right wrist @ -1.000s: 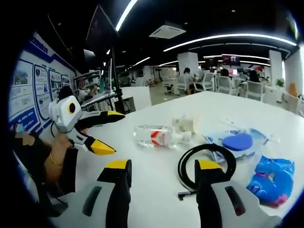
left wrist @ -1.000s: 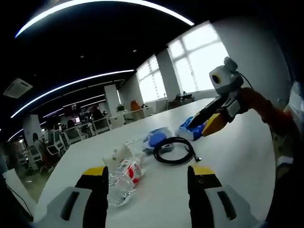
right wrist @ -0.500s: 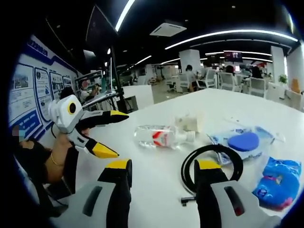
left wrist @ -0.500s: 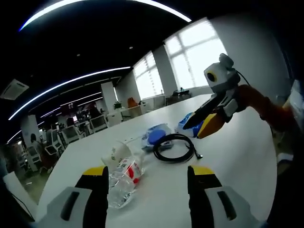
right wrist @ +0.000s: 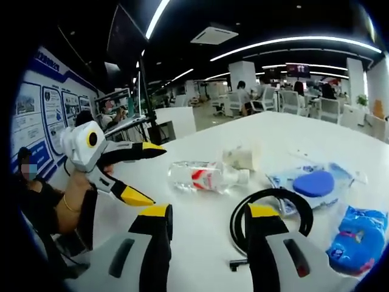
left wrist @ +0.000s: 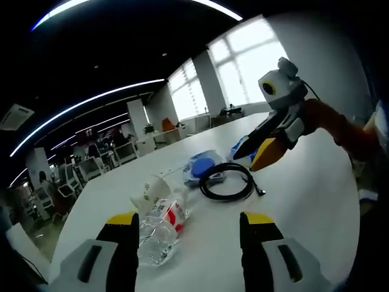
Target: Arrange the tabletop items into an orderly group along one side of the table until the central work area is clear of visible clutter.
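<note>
Both grippers are spread wide, holding nothing. Left gripper view: left gripper [left wrist: 188,243] hovers over the white table [left wrist: 304,207], clear bottle [left wrist: 159,228] lying just ahead, black cable coil [left wrist: 230,181] beyond. Right gripper view: right gripper [right wrist: 209,237] near the coil [right wrist: 270,210], blue packet [right wrist: 355,240] off right.

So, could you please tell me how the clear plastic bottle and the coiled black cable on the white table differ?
The clear plastic bottle with the red-and-white label is see-through and lies on its side; the coiled black cable is opaque and lies flat in a loop with an open middle. The bottle is a bulky, crumpled body, the cable a thin line with a loose plug end. Both rest on the white table, untouched by either gripper's tongs.
</note>
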The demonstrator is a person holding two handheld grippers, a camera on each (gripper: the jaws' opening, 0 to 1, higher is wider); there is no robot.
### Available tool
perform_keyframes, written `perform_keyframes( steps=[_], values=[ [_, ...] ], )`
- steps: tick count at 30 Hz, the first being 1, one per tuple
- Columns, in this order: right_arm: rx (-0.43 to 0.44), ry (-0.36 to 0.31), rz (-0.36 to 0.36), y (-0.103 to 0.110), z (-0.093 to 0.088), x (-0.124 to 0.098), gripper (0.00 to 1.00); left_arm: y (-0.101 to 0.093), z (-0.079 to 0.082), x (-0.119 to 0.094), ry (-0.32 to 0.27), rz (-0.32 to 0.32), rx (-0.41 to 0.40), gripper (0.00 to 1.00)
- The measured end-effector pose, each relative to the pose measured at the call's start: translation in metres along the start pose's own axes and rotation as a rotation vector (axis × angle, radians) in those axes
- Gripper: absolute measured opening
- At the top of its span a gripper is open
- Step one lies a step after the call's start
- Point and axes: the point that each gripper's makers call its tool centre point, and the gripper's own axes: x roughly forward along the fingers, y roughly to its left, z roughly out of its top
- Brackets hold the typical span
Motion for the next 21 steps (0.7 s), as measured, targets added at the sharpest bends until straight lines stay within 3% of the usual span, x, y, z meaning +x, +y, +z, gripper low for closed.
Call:
perform_keyframes(
  steps=[21],
  values=[
    [0.009, 0.002, 0.038, 0.01, 0.008, 0.018, 0.45, 0.013, -0.01, 0.017, 0.044, 0.0, 0.009, 0.66]
  ],
)
